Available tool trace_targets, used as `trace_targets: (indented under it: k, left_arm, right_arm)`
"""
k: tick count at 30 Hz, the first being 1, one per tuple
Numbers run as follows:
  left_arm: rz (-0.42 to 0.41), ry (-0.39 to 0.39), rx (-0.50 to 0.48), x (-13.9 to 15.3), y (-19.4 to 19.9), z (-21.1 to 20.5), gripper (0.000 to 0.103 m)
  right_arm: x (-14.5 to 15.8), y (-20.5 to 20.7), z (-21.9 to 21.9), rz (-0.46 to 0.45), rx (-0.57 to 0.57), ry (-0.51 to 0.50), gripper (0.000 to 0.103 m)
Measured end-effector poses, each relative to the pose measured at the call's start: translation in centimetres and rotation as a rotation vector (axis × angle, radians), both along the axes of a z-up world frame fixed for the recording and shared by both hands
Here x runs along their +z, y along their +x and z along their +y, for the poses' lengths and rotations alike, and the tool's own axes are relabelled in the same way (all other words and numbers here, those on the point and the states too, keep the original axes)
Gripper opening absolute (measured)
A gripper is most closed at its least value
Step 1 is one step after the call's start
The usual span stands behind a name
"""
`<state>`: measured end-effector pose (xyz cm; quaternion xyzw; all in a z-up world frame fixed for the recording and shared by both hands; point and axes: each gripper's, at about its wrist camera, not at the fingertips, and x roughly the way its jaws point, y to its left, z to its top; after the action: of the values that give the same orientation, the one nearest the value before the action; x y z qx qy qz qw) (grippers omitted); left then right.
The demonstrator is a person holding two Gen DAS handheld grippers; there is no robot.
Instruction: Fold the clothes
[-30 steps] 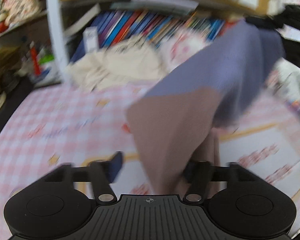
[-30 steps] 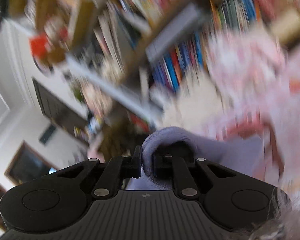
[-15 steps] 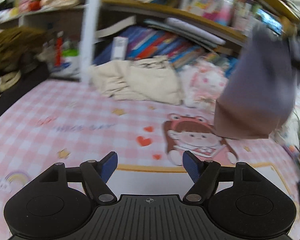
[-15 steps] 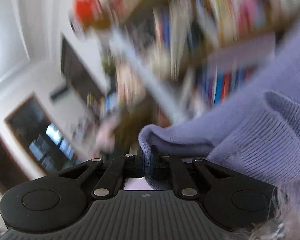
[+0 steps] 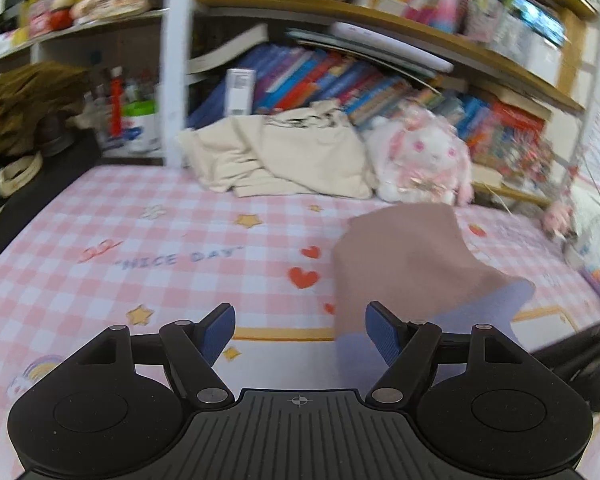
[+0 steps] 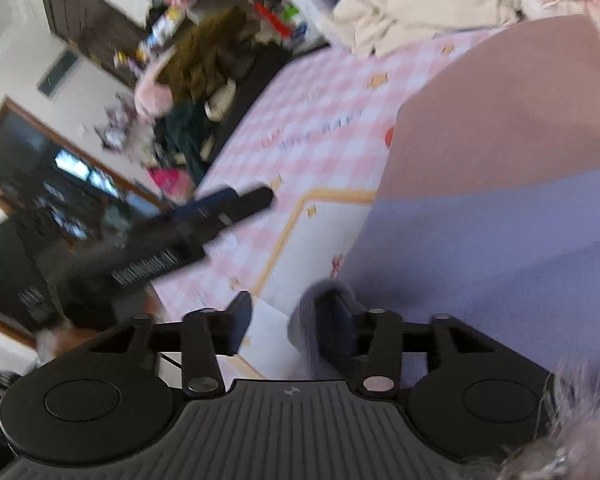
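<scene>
A two-tone garment, mauve-brown (image 5: pixel 404 256) on one part and lavender on the other, lies on the pink checked sheet (image 5: pixel 140 248). My left gripper (image 5: pixel 301 332) is open just left of its near edge, with nothing between the blue pads. My right gripper (image 6: pixel 290 320) is low over the garment (image 6: pixel 500 184). Its jaws are opening, and a fold of lavender knit (image 6: pixel 306 320) still drapes against the right finger without being pinched. The left gripper (image 6: pixel 216 212) shows blurred in the right wrist view.
A cream cloth pile (image 5: pixel 284 156) and a white-pink plush rabbit (image 5: pixel 424 160) sit at the far edge, against a bookshelf (image 5: pixel 380 12). Dark clothes and bags (image 5: pixel 16 136) are heaped at the left. The right side holds clutter (image 5: pixel 592 248).
The garment went from hanging in the air to lying on the sheet. My right gripper swung down with it and its shut jaws came apart. The left gripper stayed open and barely moved.
</scene>
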<state>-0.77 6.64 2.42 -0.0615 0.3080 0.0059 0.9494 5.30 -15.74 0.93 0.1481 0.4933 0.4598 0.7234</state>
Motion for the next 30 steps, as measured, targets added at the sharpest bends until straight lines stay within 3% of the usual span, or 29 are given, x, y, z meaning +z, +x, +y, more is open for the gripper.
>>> trace_targets:
  k: [1, 7, 15, 21, 26, 30]
  left_arm:
    - [-0.001, 0.011, -0.021, 0.0, 0.2, -0.5, 0.074]
    - [0.002, 0.046, -0.153, 0.0, 1.4, -3.9, 0.074]
    - [0.012, 0.175, -0.361, -0.3, 1.8, -9.6, 0.074]
    - [0.014, 0.242, -0.480, -1.2, 1.8, -13.5, 0.075]
    - [0.017, 0.466, -0.510, -2.5, 2.9, -17.7, 0.075]
    - [0.020, 0.516, -0.547, -3.2, 3.2, -19.7, 0.074]
  right_arm:
    - [0.3, -0.2, -0.7, -0.015, -0.025, -0.004, 0.069]
    - [0.2, 0.0, -5.8, -0.004, -0.185, -0.042, 0.071]
    - [-1.5, -0.6, -12.6, 0.033, -0.436, -0.055, 0.071]
    - [-2.0, -0.6, -13.9, 0.000, -0.466, -0.101, 0.071]
    - [-2.3, -0.8, -14.1, -0.033, -0.447, -0.144, 0.071]
    - [-2.3, -0.9, -14.5, -0.066, -0.440, -0.183, 0.071]
